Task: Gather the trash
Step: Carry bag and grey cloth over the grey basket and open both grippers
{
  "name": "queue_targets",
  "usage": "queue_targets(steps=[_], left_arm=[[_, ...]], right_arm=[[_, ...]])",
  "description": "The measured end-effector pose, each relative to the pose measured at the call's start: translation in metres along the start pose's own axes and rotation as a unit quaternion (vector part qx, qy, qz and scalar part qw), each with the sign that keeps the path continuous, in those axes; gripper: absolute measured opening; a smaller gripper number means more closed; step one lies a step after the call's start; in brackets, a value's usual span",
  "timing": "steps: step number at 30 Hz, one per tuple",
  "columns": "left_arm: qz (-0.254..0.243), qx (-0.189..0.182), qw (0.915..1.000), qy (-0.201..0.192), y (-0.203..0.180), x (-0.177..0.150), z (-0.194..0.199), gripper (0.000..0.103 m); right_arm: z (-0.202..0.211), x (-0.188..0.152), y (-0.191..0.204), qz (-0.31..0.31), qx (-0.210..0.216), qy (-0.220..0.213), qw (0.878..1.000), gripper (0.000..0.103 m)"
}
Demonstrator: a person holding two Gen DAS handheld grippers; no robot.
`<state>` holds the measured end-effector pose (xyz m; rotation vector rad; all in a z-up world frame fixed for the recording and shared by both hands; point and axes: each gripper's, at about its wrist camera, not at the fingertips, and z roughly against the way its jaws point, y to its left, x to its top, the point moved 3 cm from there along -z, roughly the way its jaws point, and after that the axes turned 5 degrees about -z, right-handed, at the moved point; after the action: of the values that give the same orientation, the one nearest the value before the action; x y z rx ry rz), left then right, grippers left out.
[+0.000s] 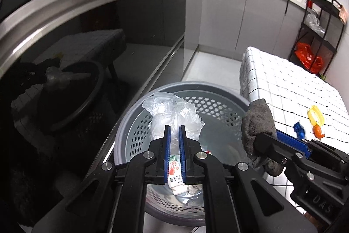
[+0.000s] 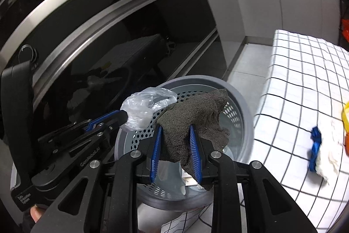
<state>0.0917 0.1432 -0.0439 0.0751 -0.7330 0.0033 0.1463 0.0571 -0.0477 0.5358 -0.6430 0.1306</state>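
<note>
A grey perforated waste bin stands on the floor beside the table; it also shows in the right wrist view. My left gripper is shut on a crumpled clear plastic bag and holds it over the bin; the bag also shows in the right wrist view. My right gripper is shut on a dark grey rag above the bin; the rag also shows in the left wrist view. A red-and-white carton lies inside the bin.
A table with a white checked cloth stands to the right, holding a blue item, a yellow and orange item and white tissue. A dark glass oven front is on the left. A black shelf rack stands behind.
</note>
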Motion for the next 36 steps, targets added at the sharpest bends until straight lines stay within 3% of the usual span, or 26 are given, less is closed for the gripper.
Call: queue_targets(steps=[16, 18, 20, 21, 23, 25, 27, 36], left_arm=[[0.013, -0.008, 0.9997, 0.018, 0.007, -0.001, -0.009, 0.013], [0.016, -0.008, 0.9996, 0.020, 0.009, -0.002, -0.010, 0.013], [0.020, -0.009, 0.9995, 0.023, 0.011, -0.002, -0.011, 0.013], [0.021, -0.010, 0.9995, 0.023, 0.011, -0.002, -0.011, 0.013], [0.019, -0.008, 0.9995, 0.023, 0.012, -0.003, -0.011, 0.018], [0.019, -0.004, 0.9996, 0.021, 0.013, -0.003, -0.011, 0.035], [0.019, -0.001, 0.9997, 0.015, 0.014, -0.003, -0.008, 0.042], [0.022, 0.000, 0.9997, 0.010, 0.017, -0.003, -0.005, 0.043]], right_arm=[[-0.011, -0.002, -0.006, -0.006, 0.016, 0.010, 1.000, 0.027], [-0.008, -0.001, -0.006, -0.008, 0.017, 0.005, 1.000, 0.031], [-0.005, -0.001, -0.007, -0.010, 0.016, -0.003, 1.000, 0.047], [-0.003, -0.001, -0.008, -0.011, 0.016, -0.008, 1.000, 0.048], [0.001, -0.001, -0.009, -0.013, 0.017, -0.014, 1.000, 0.049], [0.002, -0.001, -0.011, -0.016, 0.018, -0.015, 1.000, 0.049], [0.002, -0.001, -0.012, -0.019, 0.019, -0.015, 1.000, 0.049], [0.003, -0.004, -0.012, -0.021, 0.018, -0.016, 1.000, 0.049]])
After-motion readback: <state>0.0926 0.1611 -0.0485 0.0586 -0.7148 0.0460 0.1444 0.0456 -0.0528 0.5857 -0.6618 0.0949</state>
